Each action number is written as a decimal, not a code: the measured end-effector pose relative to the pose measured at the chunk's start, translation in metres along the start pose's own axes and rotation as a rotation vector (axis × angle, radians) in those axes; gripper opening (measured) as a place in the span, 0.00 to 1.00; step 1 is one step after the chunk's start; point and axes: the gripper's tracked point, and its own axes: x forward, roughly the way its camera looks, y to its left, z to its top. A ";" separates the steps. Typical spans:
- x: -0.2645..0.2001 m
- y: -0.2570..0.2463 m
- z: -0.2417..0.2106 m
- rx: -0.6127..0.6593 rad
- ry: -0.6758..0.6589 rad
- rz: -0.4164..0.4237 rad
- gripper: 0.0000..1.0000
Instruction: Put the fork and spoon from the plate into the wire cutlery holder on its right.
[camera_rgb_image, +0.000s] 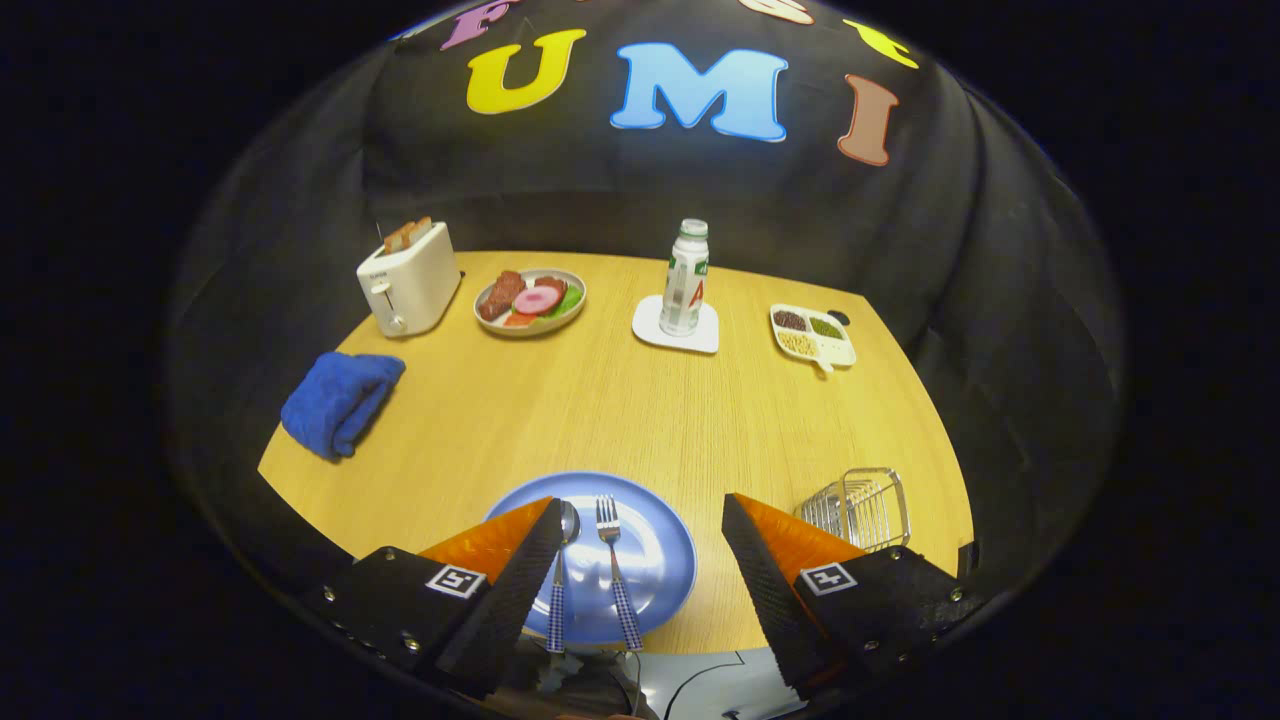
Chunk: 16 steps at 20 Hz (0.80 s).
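I am looking over the wooden desk, where nothing of the task is yet done. The blue plate is lying just ahead of my tongs, at the desk's six o'clock edge, and the fork and spoon are resting on it side by side, heads pointing to twelve o'clock, checked handles toward me. The spoon is lying just beside my left finger; the fork is sitting between the two fingers. My tongs are standing wide and holding nothing. The wire cutlery holder is waiting at about three o'clock of the plate, just beyond my right finger.

I judge I am opening the first pick: next I should be lowering and narrowing the tongs over one handle, lifting it, then swinging toward three o'clock to drop it in the holder.

Farther off, at about twelve o'clock, a bottle is standing on a white coaster; its label is too small to read. A toaster is bearing faint lettering I cannot read.
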 end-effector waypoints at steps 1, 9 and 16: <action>0.004 -0.002 -0.011 -0.013 0.036 -0.014 0.98; 0.033 0.004 -0.081 -0.083 0.291 0.008 0.98; 0.049 0.009 -0.116 -0.112 0.417 0.047 0.84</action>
